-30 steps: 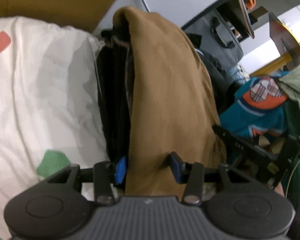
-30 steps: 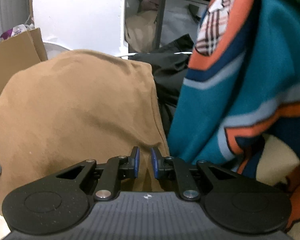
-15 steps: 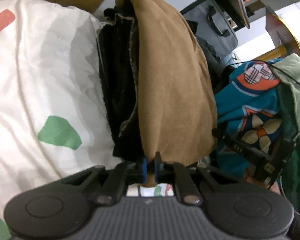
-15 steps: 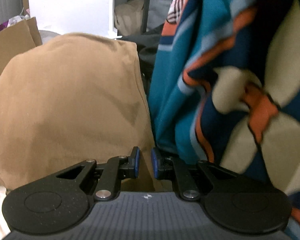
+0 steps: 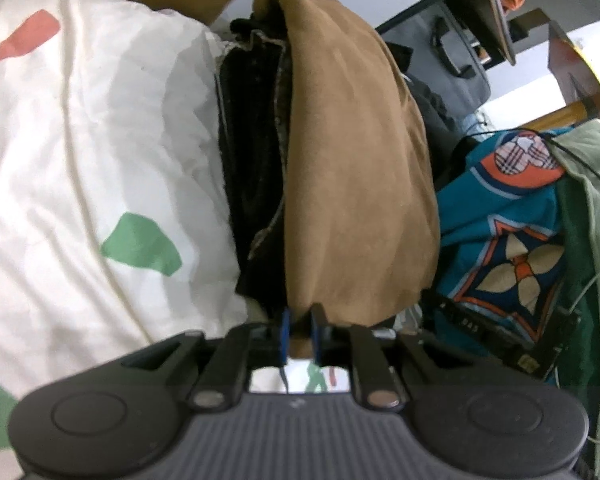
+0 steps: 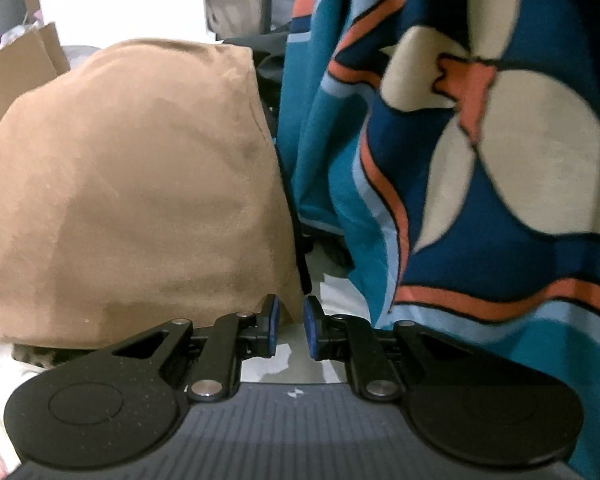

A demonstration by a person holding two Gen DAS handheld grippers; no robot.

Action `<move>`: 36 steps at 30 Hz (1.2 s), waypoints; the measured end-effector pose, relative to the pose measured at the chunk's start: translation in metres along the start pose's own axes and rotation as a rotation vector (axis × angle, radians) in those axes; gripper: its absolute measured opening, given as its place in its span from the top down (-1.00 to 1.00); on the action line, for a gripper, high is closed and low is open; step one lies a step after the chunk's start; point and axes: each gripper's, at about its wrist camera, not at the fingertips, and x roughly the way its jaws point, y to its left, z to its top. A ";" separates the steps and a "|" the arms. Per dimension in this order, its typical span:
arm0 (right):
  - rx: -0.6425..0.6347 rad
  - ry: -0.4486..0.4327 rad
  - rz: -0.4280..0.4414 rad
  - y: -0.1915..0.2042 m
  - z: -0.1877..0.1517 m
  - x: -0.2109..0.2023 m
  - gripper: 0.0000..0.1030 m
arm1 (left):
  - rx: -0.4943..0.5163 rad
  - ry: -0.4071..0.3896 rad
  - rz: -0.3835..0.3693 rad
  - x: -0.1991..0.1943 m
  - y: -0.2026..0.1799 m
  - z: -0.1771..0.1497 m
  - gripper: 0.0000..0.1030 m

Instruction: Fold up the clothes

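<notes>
**Left jaws easing off tan garment edge**

I had the left gripper (image 5: 300, 334) at the near edge of the tan garment (image 5: 356, 168), jaws narrow and opening, cloth still pinched between the blue pads. It lay atop a black folded stack (image 5: 252, 168) on the white patterned sheet (image 5: 80, 140). My right gripper (image 6: 287, 326) hung narrow, holding nothing, beside the teal patterned cloth (image 6: 480, 180). Cardboard box (image 6: 16, 72) behind; contents unreadable.

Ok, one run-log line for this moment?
left gripper: opening, brown garment edge between pads | right gripper: empty | patterned teal cloth: hanging right
</notes>
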 end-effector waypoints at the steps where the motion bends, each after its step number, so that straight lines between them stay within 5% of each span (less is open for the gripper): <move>1: 0.017 0.006 0.009 -0.001 0.001 -0.002 0.63 | 0.002 0.009 0.017 -0.003 -0.003 0.000 0.65; 3: 0.039 0.016 0.036 -0.002 0.005 -0.008 0.60 | 0.012 0.018 0.039 -0.010 -0.009 0.002 0.59; 6: 0.070 0.032 0.077 -0.004 0.011 -0.015 0.47 | 0.026 0.007 0.078 -0.026 -0.018 0.007 -0.18; 13: 0.099 0.087 0.106 0.003 0.024 -0.037 -0.15 | 0.036 0.001 0.166 -0.065 -0.037 0.015 -0.75; 21: 0.158 0.134 0.119 0.009 0.042 -0.079 -0.69 | -0.009 -0.022 0.266 -0.112 -0.047 0.014 -0.92; 36: 0.180 0.169 0.167 0.026 0.097 -0.156 -0.95 | -0.125 -0.095 0.403 -0.253 -0.048 0.010 -0.99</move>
